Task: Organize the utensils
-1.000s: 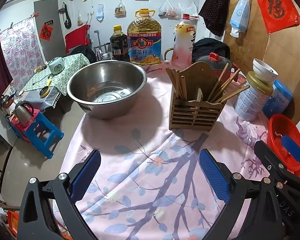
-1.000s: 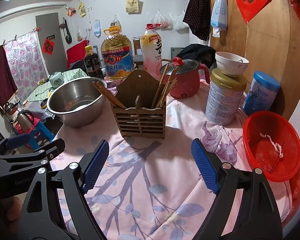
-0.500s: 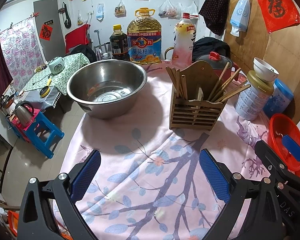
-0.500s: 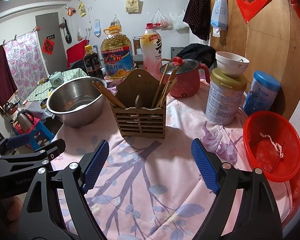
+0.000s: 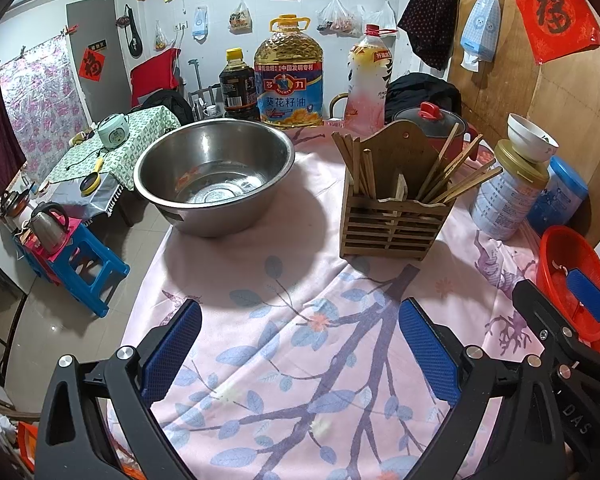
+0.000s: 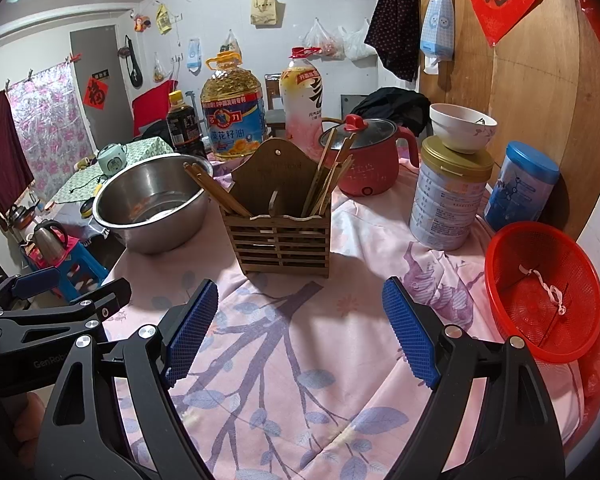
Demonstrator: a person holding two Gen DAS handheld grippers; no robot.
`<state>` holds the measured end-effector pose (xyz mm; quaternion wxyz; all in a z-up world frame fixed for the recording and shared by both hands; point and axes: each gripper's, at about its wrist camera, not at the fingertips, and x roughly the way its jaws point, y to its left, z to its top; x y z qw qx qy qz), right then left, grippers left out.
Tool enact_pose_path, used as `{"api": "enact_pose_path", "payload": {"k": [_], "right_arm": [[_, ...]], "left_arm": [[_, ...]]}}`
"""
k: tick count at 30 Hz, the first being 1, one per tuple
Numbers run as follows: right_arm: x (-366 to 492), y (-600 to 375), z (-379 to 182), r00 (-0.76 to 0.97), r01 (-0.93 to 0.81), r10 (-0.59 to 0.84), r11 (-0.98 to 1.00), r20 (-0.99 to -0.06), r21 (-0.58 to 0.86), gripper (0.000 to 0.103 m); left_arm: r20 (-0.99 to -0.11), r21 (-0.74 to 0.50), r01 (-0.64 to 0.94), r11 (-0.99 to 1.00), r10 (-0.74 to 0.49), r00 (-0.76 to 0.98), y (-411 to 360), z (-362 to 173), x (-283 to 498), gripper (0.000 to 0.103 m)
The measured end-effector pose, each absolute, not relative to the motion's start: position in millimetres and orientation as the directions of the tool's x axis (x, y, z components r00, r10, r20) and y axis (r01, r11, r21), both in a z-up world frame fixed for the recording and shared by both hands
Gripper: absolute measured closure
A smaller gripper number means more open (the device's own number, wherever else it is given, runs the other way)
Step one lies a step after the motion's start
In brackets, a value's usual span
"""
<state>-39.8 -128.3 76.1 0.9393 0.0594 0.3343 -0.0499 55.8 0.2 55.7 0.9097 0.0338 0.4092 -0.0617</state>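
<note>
A wooden slatted utensil holder (image 5: 392,220) stands mid-table with several chopsticks (image 5: 456,178) leaning in its two compartments. It also shows in the right wrist view (image 6: 284,236), chopsticks (image 6: 216,192) sticking out left and right. My left gripper (image 5: 300,352) is open and empty, low over the floral cloth, in front of the holder. My right gripper (image 6: 300,332) is open and empty, also short of the holder. The left gripper's body shows at the right view's left edge (image 6: 48,320).
A steel bowl (image 5: 216,176) sits left of the holder. Oil jug (image 5: 290,76), dark bottle (image 5: 238,84) and pink bottle (image 5: 370,80) stand behind. A red pot (image 6: 366,160), tin with white bowl (image 6: 448,196), blue can (image 6: 520,184) and red basket (image 6: 540,292) stand right.
</note>
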Motion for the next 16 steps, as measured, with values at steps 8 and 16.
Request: {"api": "enact_pose_path", "payload": {"k": [8, 16], "right_arm": [[-39.0, -127.9, 76.0, 0.771, 0.131, -0.052, 0.988, -0.634, 0.078, 0.021], [-39.4, -127.9, 76.3, 0.772, 0.133, -0.053, 0.988, -0.633, 0.08, 0.021]], "left_arm": [[-0.75, 0.02, 0.137, 0.99, -0.076, 0.658, 0.5, 55.3, 55.7, 0.006], [-0.742, 0.034, 0.145, 0.989, -0.073, 0.667, 3.0, 54.2, 50.8, 0.006]]}}
